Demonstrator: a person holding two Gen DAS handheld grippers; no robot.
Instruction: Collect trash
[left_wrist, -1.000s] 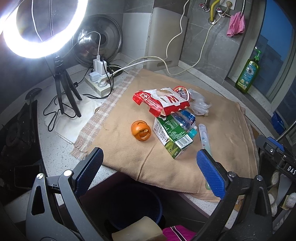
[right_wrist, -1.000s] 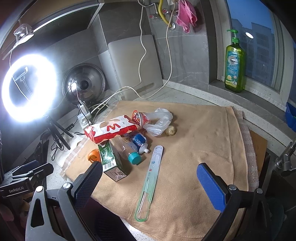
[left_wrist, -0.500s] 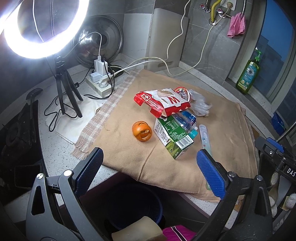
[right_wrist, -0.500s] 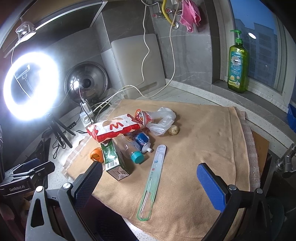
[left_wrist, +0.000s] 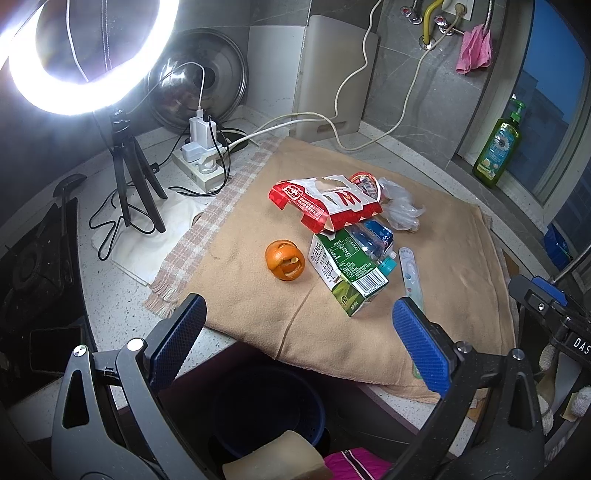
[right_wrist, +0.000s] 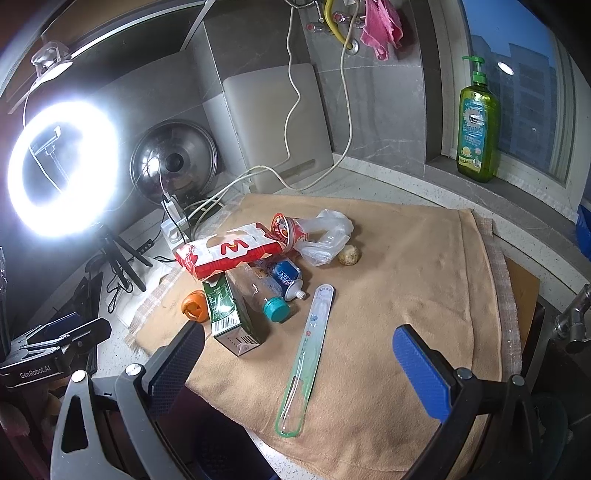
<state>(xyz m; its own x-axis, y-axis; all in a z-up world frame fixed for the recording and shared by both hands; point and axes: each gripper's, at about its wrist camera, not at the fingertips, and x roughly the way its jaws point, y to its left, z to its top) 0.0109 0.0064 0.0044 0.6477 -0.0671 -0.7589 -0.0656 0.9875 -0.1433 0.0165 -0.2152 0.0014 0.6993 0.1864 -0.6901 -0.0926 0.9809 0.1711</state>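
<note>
Both hand-held grippers hang wide apart and empty over the near edge of the desk: the left hand-held gripper (left_wrist: 299, 339) and the right hand-held gripper (right_wrist: 299, 363), each with blue ribbed pads.

On the tan fleece cloth (left_wrist: 443, 236) spread over the speckled white desk (left_wrist: 110, 291) lies the trash in one cluster. A red-and-white paper fast-food bag (left_wrist: 325, 201) rests on top of a green-and-white milk carton (left_wrist: 347, 273), lying on its side. At 9 o'clock of the carton, just beside it, sits a curled orange peel (left_wrist: 285, 260). A clear plastic bottle with a teal cap (right_wrist: 264, 291) leans against the carton, touching a blue-and-white toothpaste tube (right_wrist: 288, 277). At 3 o'clock of these lies a long clear toothbrush package with green edging (right_wrist: 308, 354). A crumpled clear plastic bag (right_wrist: 327, 236) lies at 12 o'clock. A dark blue bucket (left_wrist: 266, 410) stands below the desk edge, under the left hand-held gripper.
</note>
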